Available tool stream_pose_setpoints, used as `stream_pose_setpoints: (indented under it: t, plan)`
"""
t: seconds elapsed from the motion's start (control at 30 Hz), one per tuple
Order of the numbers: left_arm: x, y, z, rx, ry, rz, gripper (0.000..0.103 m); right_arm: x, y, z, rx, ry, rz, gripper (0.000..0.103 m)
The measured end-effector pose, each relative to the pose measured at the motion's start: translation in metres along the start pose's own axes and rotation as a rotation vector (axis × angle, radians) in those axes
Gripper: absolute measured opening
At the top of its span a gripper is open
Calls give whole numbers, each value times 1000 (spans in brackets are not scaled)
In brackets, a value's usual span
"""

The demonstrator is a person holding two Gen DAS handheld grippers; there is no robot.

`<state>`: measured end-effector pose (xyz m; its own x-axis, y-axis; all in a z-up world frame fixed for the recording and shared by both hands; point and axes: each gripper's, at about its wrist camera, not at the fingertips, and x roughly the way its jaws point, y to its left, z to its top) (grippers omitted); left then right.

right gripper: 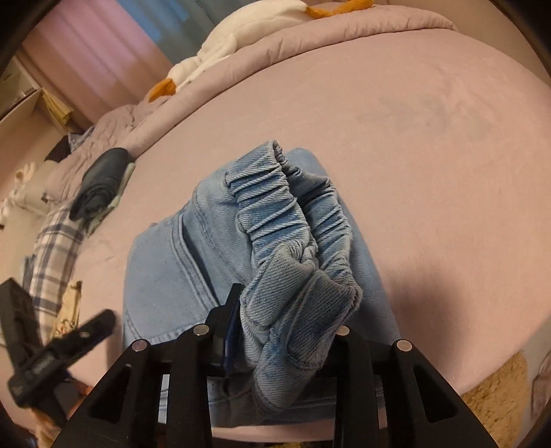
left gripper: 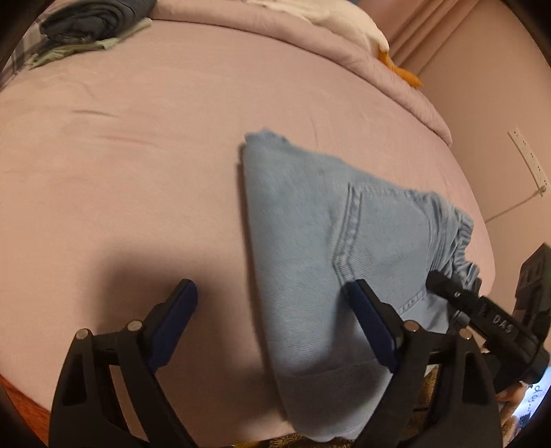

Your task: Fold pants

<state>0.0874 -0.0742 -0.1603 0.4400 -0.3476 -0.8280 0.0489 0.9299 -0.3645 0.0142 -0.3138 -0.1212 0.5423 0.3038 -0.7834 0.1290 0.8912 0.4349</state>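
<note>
Light blue denim pants (left gripper: 320,241) lie folded on the pink bed sheet (left gripper: 137,155), near the bed's front right edge. My left gripper (left gripper: 272,296) is open and empty, just above the pants' near end; its right finger (left gripper: 370,313) is over the denim. My right gripper (right gripper: 286,310) is shut on the pants' gathered elastic waistband (right gripper: 292,248) and holds it bunched up above the folded pants (right gripper: 165,275). The right gripper also shows in the left wrist view (left gripper: 447,286), at the waistband.
A dark folded garment (left gripper: 89,20) lies on a pale green one at the bed's far left, beside plaid cloth (right gripper: 55,241). A rolled pink duvet (left gripper: 361,58) with a white and orange plush toy (left gripper: 389,58) runs along the far side. A wall (left gripper: 499,86) stands right.
</note>
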Motion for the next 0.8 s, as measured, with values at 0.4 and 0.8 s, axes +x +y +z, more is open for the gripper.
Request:
stream_pose_setpoints:
  t: [0.4, 0.8]
  plan:
    - [7, -14, -2, 41, 27, -81, 89, -18, 6, 1, -76, -126, -150, 74]
    - [32, -29, 18, 54, 70, -167, 75, 22, -40, 27, -1, 46, 178, 74]
